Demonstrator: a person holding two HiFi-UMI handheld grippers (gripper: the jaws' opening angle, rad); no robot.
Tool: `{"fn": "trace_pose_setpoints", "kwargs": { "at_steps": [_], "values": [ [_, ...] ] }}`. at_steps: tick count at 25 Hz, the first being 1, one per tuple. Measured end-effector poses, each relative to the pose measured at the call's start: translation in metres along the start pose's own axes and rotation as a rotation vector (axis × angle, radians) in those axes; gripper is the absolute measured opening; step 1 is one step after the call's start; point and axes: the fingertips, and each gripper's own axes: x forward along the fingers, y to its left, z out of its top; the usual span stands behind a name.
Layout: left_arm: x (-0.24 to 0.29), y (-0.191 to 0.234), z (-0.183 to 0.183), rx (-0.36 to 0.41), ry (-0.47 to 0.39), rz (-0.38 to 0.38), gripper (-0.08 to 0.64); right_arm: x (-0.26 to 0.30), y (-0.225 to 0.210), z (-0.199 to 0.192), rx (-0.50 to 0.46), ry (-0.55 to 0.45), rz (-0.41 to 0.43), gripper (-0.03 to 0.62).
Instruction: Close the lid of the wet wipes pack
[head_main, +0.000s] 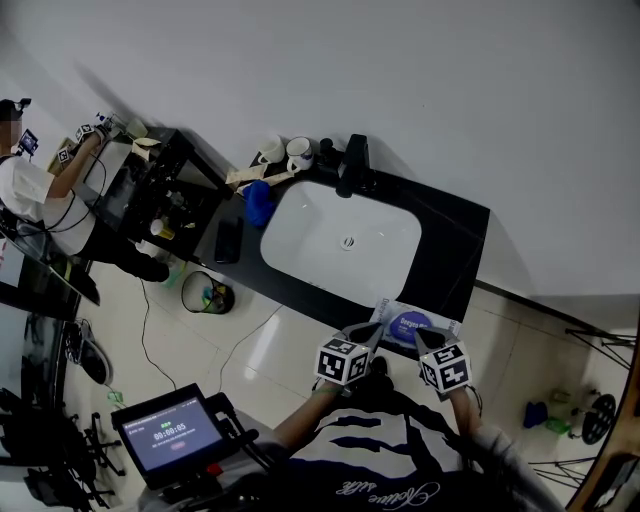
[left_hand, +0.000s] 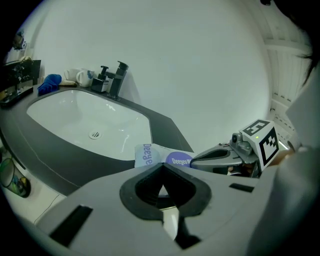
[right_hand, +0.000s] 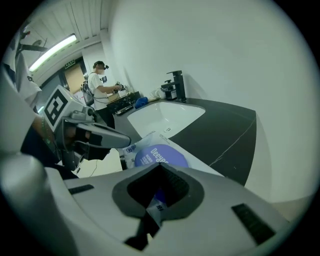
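Black counter (head_main: 455, 250) along the wall with a white sink (head_main: 340, 245) set in it. Faucet (head_main: 351, 165) at the back edge, 2 white cups (head_main: 285, 150) to its left, blue cloth (head_main: 258, 200) by the basin's left rim, dark phone (head_main: 228, 240) lying flat further left. Wet wipes pack (head_main: 410, 322) sits on the near right corner of the counter, just right of the sink. Its round purple lid (right_hand: 160, 155) faces up and looks flat against the pack; cannot tell whether it is fully snapped down. Left gripper (left_hand: 161, 170): its 2 jaws are pressed together, tips at the pack's near left edge, pack just beyond them. Right gripper (right_hand: 159, 170): jaws likewise together, tips low over the near part of the lid; contact not clear from any view. The 2 grippers sit side by side, near each other, angled in toward the pack. On the floor left of the counter, a round bin (head_main: 205, 293). Small screen (head_main: 170, 432) lit at lower left. 1 other person (head_main: 30, 190) at the far end of the room, working at another bench.
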Motion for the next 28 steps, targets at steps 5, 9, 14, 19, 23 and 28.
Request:
{"fn": "trace_pose_setpoints", "kwargs": {
  "at_steps": [5,9,14,19,23,28],
  "values": [
    [-0.01,-0.023,-0.005,0.02,-0.009,0.003,0.002,-0.014,0.006,-0.008,-0.018,0.014,-0.023,-0.002],
    [-0.011,-0.036,-0.002,0.032,-0.027,0.002,0.001,-0.02,0.007,-0.007,-0.041,-0.02,-0.031,-0.002],
    [-0.023,-0.06,0.009,0.03,-0.097,-0.014,0.0,-0.042,0.027,-0.007,-0.117,-0.123,-0.018,-0.002],
    [-0.038,-0.093,0.013,0.027,-0.165,-0.029,0.0,-0.078,0.035,-0.012,-0.023,-0.219,0.017,-0.002],
    [-0.058,-0.129,0.006,0.023,-0.23,-0.035,0.001,-0.112,0.034,-0.026,0.045,-0.279,0.026,-0.002],
    [-0.088,-0.176,-0.023,-0.01,-0.301,-0.031,0.0,-0.157,0.043,-0.05,0.122,-0.354,0.057,-0.002]
  ]
}}
